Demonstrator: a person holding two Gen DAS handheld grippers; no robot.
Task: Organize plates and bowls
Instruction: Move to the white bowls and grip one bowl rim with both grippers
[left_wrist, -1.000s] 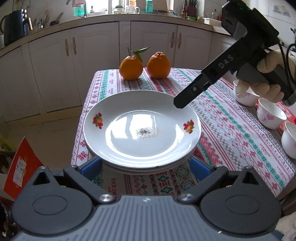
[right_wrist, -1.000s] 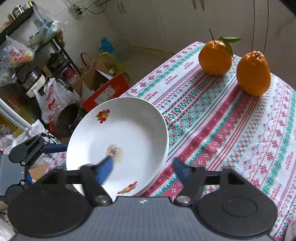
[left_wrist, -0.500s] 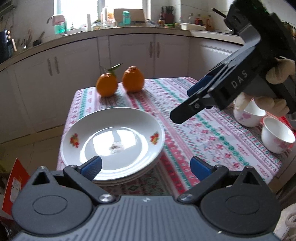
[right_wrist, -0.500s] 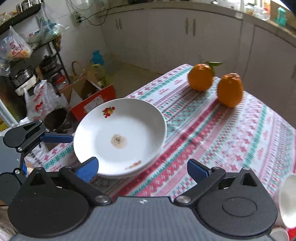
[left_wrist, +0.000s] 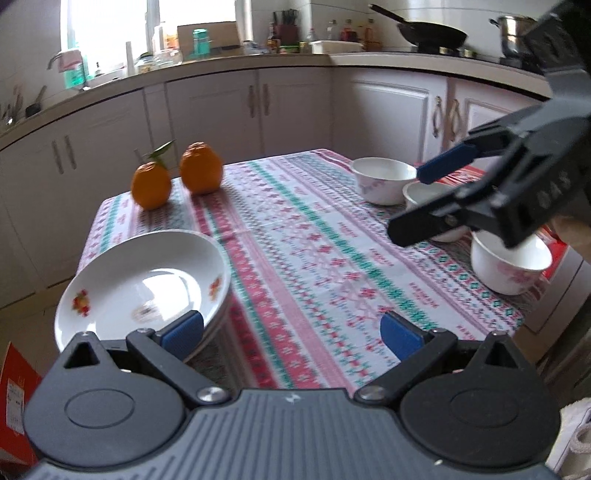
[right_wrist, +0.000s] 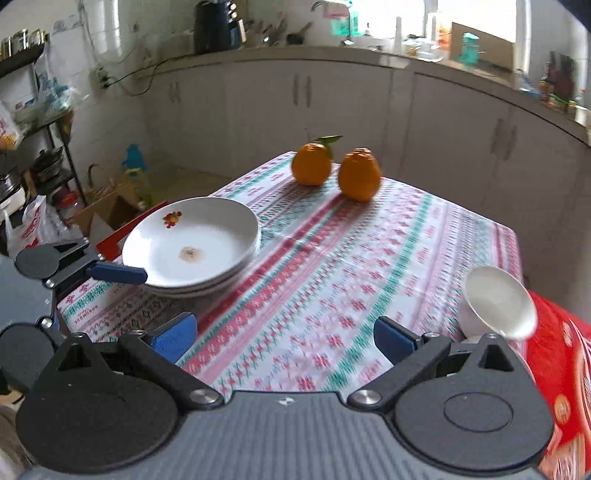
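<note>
- The stacked plates (right_wrist: 192, 243) at the frame's left have been released; the right gripper (right_wrist: 284, 334), jaws apart, has been withdrawn.
- The left gripper (left_wrist: 291, 332) is likewise spread, empty.
- The bowls (left_wrist: 384, 179) at the right are judged next.

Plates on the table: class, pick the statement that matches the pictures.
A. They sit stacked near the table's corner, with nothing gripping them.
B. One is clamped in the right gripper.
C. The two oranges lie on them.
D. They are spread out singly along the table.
A. The plates form one stack at the table's corner, and the open right gripper holds nothing; the oranges sit apart on the cloth.
</note>
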